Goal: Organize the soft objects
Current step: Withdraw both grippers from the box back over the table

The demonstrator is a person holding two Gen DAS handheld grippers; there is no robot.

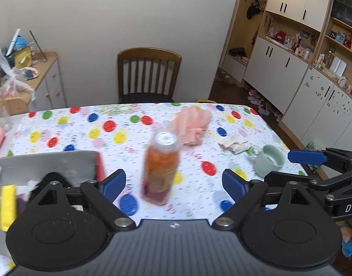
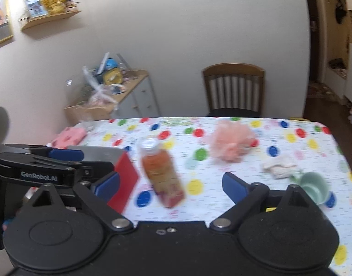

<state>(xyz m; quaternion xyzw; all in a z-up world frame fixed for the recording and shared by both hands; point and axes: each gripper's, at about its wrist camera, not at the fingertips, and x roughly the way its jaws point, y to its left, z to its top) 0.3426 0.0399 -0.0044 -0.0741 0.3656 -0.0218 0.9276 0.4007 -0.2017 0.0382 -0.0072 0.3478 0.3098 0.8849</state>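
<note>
Pale walls close the room behind a desk (image 1: 61, 124) under a balloon-print cloth, with a wooden chair (image 1: 149, 73) at its far edge and white cupboards (image 1: 288, 66) to the right. From the left wrist, the left tongs (image 1: 173, 181) stand spread and empty, an orange bottle (image 1: 159, 170) upright beyond them. A pink mesh puff (image 1: 190, 124) lies farther back, a white cloth (image 1: 234, 143) beside a green mug (image 1: 270, 159), and a red-sided box (image 1: 49, 163) sits left.

From the right wrist, the right tongs (image 2: 170, 185) gape too, holding nothing. Open cloth lies between bottle (image 2: 162, 172) and puff (image 2: 231, 141); the desk's right edge drops to dark floor (image 2: 320, 105).
</note>
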